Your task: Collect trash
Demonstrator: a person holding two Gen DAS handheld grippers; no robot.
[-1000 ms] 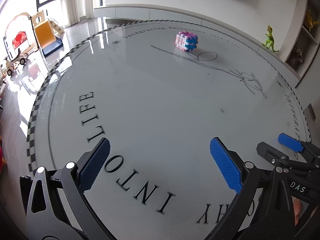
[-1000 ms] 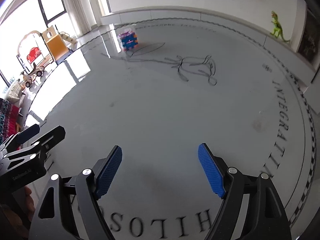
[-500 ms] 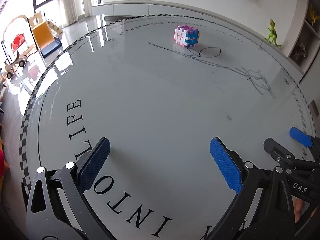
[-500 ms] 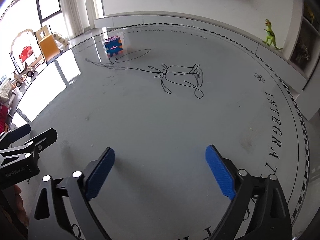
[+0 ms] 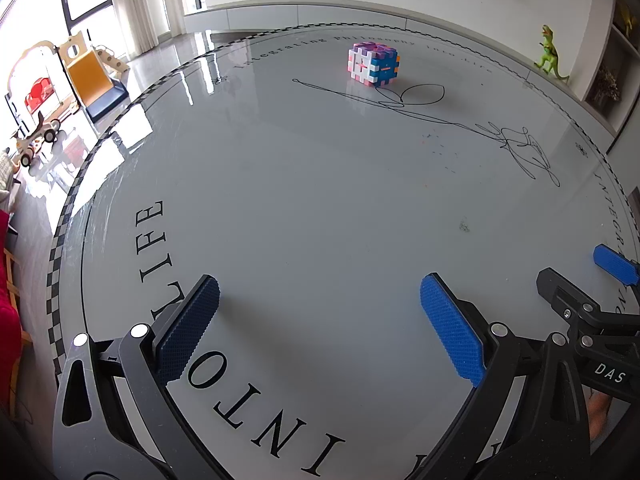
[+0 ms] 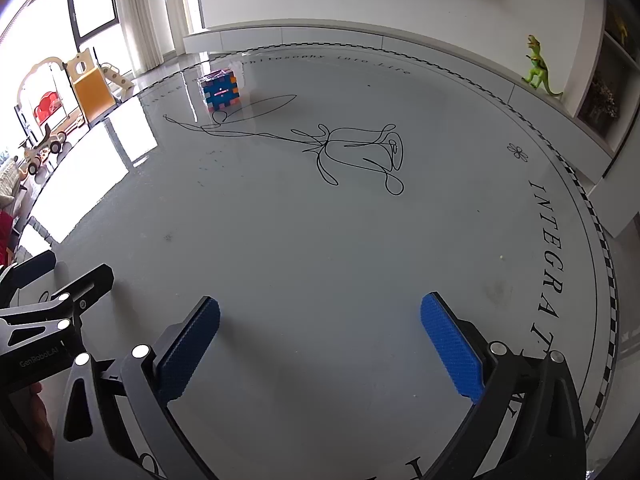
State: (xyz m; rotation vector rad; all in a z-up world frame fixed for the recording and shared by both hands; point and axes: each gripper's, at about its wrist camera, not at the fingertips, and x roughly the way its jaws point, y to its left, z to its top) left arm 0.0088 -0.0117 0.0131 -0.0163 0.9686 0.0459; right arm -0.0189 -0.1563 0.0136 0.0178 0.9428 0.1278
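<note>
Left wrist view: left claw [image 5: 316, 324] spread wide, nothing between its blue pads, hanging over the lettered desk [image 5: 320, 200].
Right claw in this view: right claw [image 5: 576, 280] cut by the right edge, just beside the left one; only one pad tip and linkage show.
Candidate trash: none clear. Only loose thing on the desk is the toy block cube [image 5: 374, 65], far ahead of the left claw, slightly right of its centreline, well apart.
Small speck: grey speck [image 5: 464, 226] ahead and right of the left claw, nearer; too small to say crumb or stain.
Right wrist view: right claw [image 6: 320, 340] jaws opening, now about fully spread, nothing between them.
Cube from here: toy block cube [image 6: 220, 90] far ahead and left of the right claw.
Nearer hand: my call, left claw, by a small margin; cube is squarish, no long axis to align to.
Hidden: desk edge nearest the person sits under both claws; no bin or bag in either view.
Off desk: green dinosaur [image 6: 538, 68] on the ledge, ahead-right.
</note>
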